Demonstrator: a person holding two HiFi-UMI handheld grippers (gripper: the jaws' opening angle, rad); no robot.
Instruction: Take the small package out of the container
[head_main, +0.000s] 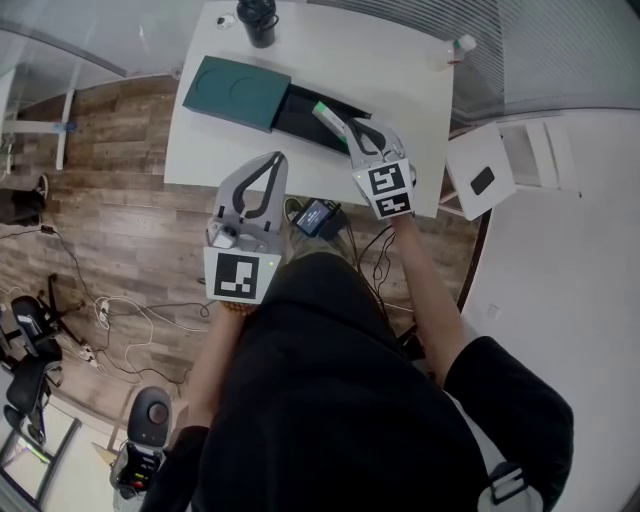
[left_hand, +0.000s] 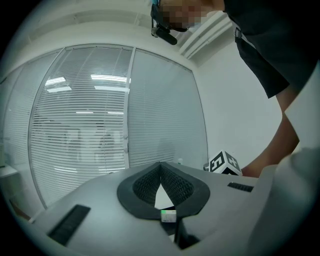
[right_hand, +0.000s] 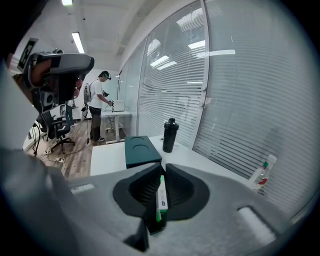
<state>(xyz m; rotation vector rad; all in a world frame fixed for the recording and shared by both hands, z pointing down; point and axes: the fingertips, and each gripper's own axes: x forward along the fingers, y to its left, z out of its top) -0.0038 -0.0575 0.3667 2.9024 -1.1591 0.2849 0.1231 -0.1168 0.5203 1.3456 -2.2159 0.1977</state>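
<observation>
My right gripper (head_main: 348, 130) (right_hand: 162, 167) is shut on the small package (head_main: 326, 113) (right_hand: 161, 197), a thin white packet with green ends. It stands on edge between the pads and sticks out past the fingertips. In the head view it hangs above the open black container (head_main: 300, 115) on the white table (head_main: 400, 70). The container's dark green lid (head_main: 235, 92) (right_hand: 141, 151) lies just left of it. My left gripper (head_main: 278, 157) (left_hand: 161, 165) hovers at the table's near edge, left of the right one, its tips together and nothing visibly held.
A black bottle (head_main: 257, 20) (right_hand: 169, 135) stands at the table's far edge and a small clear bottle (head_main: 460, 45) (right_hand: 261, 175) at its far right corner. A white side unit (head_main: 480, 170) sits right of the table. Cables and a power brick (head_main: 318, 215) lie on the wooden floor.
</observation>
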